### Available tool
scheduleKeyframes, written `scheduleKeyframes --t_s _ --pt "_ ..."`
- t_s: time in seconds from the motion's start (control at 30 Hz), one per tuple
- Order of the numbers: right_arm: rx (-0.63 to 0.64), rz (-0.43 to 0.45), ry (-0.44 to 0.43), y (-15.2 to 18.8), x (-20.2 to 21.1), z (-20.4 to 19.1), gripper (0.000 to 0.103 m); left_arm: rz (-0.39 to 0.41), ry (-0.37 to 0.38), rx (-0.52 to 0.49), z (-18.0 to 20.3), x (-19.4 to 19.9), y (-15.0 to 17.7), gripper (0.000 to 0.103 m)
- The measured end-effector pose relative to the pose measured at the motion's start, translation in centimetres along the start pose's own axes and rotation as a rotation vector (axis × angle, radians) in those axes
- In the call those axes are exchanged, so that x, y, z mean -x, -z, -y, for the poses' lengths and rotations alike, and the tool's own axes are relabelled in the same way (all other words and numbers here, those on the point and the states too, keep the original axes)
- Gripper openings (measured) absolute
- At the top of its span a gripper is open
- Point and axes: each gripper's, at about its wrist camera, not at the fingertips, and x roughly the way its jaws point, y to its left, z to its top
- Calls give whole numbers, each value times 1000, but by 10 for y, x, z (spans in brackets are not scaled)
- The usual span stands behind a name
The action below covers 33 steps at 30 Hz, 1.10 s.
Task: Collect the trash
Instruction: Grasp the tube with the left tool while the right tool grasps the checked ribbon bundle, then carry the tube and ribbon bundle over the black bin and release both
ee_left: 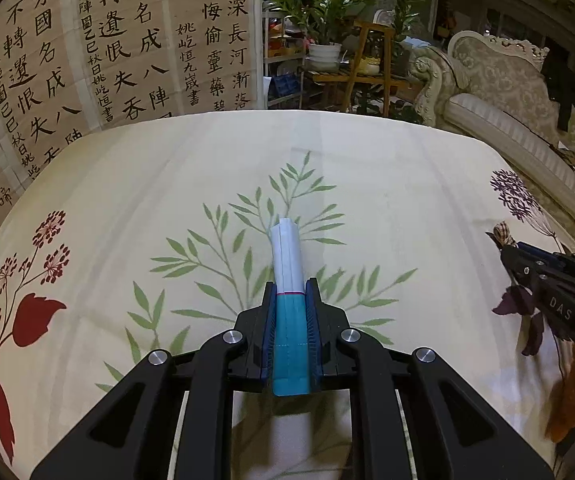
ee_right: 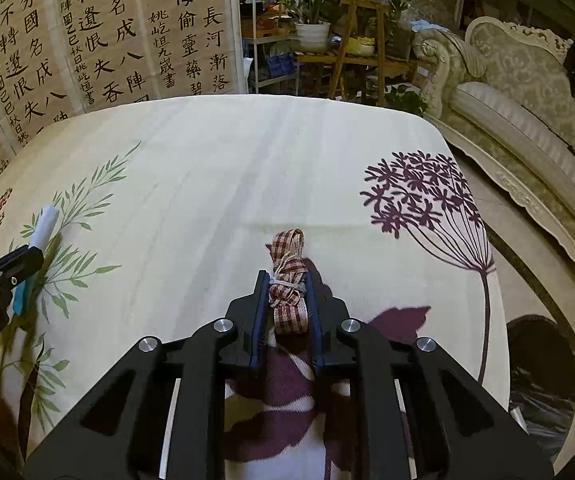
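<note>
Left wrist view showed my left gripper (ee_left: 290,292) pinching a teal-and-white paper tube (ee_left: 287,276) at twelve o'clock, lifted off the floral tablecloth (ee_left: 167,168) for collection; my right gripper (ee_right: 285,284) clamped a checkered ribbon bundle (ee_right: 287,280), likely bin-bound too.

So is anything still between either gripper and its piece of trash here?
Nothing visible. The left gripper is shut on the white-and-teal paper tube, and the right gripper is shut on the checked ribbon bundle. Both are above the floral tablecloth. No bin is in view.
</note>
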Motion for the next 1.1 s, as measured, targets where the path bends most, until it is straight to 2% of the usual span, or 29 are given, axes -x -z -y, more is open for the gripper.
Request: scheduleKeyframes --t_s 0.33,0.6,0.73,1.1 --pt "-80 52 21 37 47 27 18 34 56 -52 38 22 12 16" --pt "-191 110 115 78 99 78 18 57 165 -124 98 42 27 16" --pt "-249 143 190 98 124 107 18 65 228 -165 132 51 33 16" --pt "-385 165 311 138 149 173 18 85 374 -288 226 66 49 16"
